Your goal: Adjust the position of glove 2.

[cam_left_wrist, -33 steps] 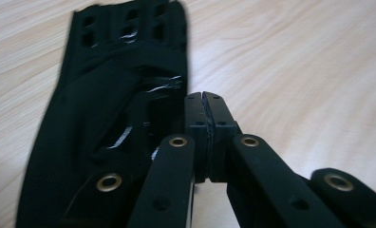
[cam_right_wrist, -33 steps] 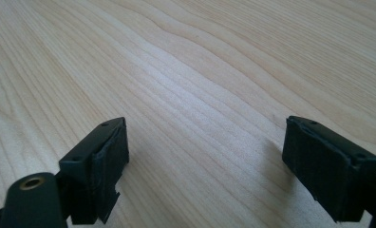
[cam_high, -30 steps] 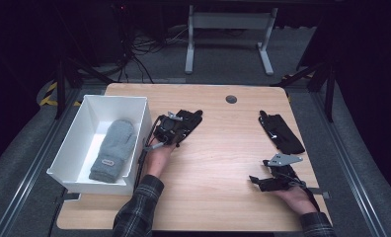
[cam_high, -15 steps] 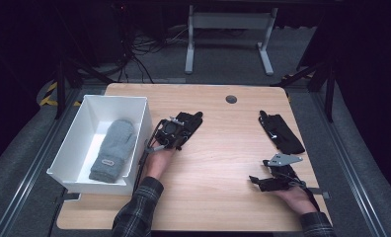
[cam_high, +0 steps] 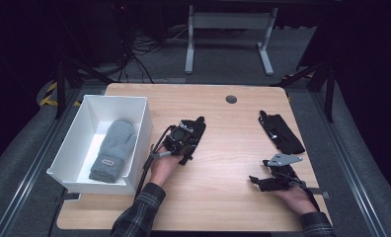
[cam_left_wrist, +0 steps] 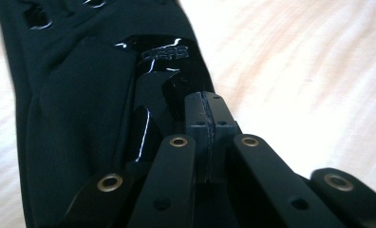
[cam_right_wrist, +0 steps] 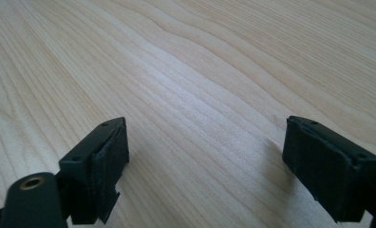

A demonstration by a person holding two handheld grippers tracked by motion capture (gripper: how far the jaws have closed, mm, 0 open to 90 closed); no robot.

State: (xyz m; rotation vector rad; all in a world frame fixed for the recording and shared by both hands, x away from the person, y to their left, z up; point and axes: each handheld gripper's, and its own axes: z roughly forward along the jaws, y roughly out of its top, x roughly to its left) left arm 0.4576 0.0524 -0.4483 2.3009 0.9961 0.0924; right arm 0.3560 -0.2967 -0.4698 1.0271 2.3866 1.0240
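Left tool (cam_high: 196, 129) has its two pads pressed together, and in the left gripper view the edge of a black glove (cam_left_wrist: 96, 109) seems to sit pinched at their tips, although the thin seam between the pads does not let me see cloth inside. Compared with one second ago, this tool and the glove under it lie a little more toward the middle of the table (cam_high: 223, 197) and a little nearer to the person; the white bin (cam_high: 139, 111) now stands a bit farther from them. Right tool (cam_high: 256, 181) keeps its place near the right front of the table, with its pads spread wide over bare wood in the right gripper view.

In the high view the left tool covers most of the black glove (cam_high: 199, 121), so its shape and its fingers are hard to make out. A second black glove (cam_high: 282, 132) lies at the right, far from both tools. A grey mitten (cam_high: 112, 148) lies inside the bin. Both forearms are cut off by the bottom edge, and the room behind the table is too dark to read.
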